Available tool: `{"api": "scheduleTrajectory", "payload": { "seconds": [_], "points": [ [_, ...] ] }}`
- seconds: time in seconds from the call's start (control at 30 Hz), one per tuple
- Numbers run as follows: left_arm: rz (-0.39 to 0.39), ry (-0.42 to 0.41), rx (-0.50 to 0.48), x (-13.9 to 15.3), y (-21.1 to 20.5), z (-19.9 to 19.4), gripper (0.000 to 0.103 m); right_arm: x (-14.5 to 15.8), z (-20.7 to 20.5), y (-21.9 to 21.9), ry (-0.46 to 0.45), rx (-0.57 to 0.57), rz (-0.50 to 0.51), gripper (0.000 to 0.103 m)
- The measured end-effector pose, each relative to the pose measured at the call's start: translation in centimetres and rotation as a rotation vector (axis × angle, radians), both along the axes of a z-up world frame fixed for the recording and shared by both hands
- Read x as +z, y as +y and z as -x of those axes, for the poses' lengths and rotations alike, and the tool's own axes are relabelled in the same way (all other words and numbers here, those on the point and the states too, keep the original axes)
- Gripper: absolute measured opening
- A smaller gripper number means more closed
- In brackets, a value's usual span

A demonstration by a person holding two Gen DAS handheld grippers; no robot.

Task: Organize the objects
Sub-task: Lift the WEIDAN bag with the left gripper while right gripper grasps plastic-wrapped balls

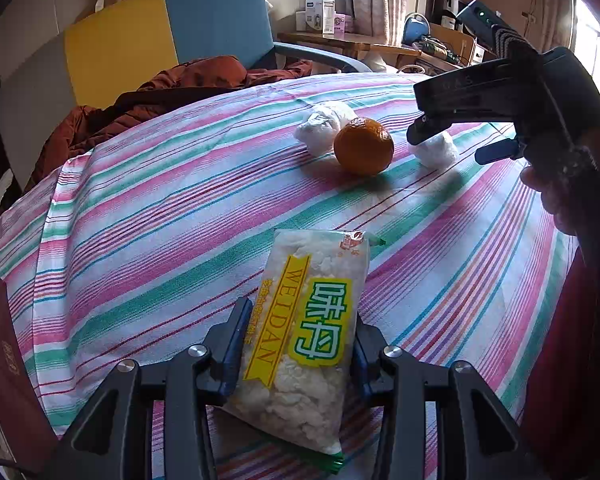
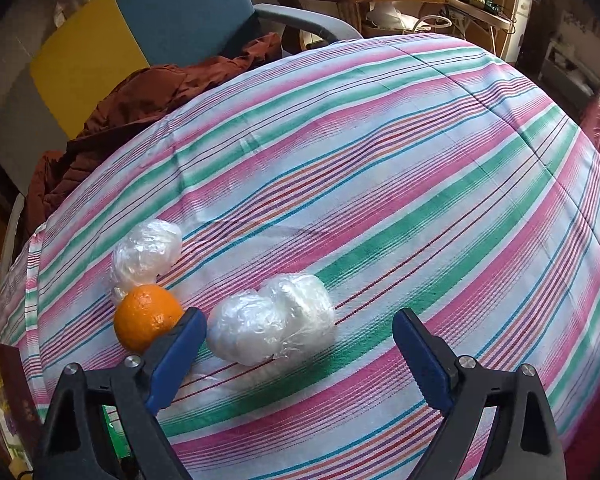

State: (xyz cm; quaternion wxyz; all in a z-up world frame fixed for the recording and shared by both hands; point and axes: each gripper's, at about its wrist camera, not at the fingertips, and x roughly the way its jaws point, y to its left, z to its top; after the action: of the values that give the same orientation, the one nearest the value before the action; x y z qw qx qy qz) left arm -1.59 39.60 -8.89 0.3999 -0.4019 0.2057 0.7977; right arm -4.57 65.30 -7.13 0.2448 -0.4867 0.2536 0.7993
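My left gripper [image 1: 298, 344] is shut on a clear snack packet [image 1: 304, 332] with a yellow and green WEIDAN label, held just above the striped cloth [image 1: 160, 220]. An orange [image 1: 363, 146] sits farther back, with a plastic-wrapped white bundle [image 1: 324, 127] behind it and another [image 1: 436, 148] to its right. My right gripper [image 2: 296, 344] is open over the near wrapped bundle [image 2: 272, 320], which lies between its fingers. The orange [image 2: 146, 318] touches the outside of the left finger [image 2: 176, 356]. The far bundle [image 2: 146, 256] lies beyond the orange. The right gripper also shows in the left wrist view [image 1: 440, 130].
The striped cloth [image 2: 380, 160] covers a round table. A rust-brown jacket [image 1: 140, 108] lies on a yellow and blue chair [image 1: 160, 32] behind it. A dark red box [image 1: 4, 360] sits at the left edge. A cluttered wooden table [image 1: 352, 42] stands at the back.
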Motion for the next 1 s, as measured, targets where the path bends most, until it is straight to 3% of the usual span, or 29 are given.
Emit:
{"api": "scheduleTrajectory", "payload": {
  "seconds": [0.23, 0.33, 0.5, 0.7, 0.87, 1.0],
  "points": [
    [-0.003, -0.001, 0.008, 0.1, -0.1, 0.0, 0.044, -0.6, 1.1, -0.3, -0.036, 0.027, -0.030, 0.094],
    [0.007, 0.004, 0.002, 0.2, -0.1, -0.1, 0.043, -0.8, 1.5, -0.6, -0.053, 0.051, -0.043, 0.062],
    [-0.028, -0.029, -0.005, 1.8, -1.5, -0.7, 0.042, -0.2, 1.5, -1.0, -0.034, 0.074, -0.062, 0.054],
    [-0.102, -0.042, 0.019, 5.5, -3.7, -1.5, 0.042, 1.2, 0.5, 0.0, 0.034, 0.024, -0.052, 0.054],
    [-0.119, -0.062, 0.095, 7.7, -6.7, -1.6, 0.043, 2.0, 0.4, -0.8, 0.072, 0.052, -0.055, 0.054],
    [-0.140, -0.028, 0.165, 9.6, -10.0, -1.6, 0.043, 2.6, 0.3, -1.2, 0.107, 0.067, -0.061, 0.054]
  ]
}}
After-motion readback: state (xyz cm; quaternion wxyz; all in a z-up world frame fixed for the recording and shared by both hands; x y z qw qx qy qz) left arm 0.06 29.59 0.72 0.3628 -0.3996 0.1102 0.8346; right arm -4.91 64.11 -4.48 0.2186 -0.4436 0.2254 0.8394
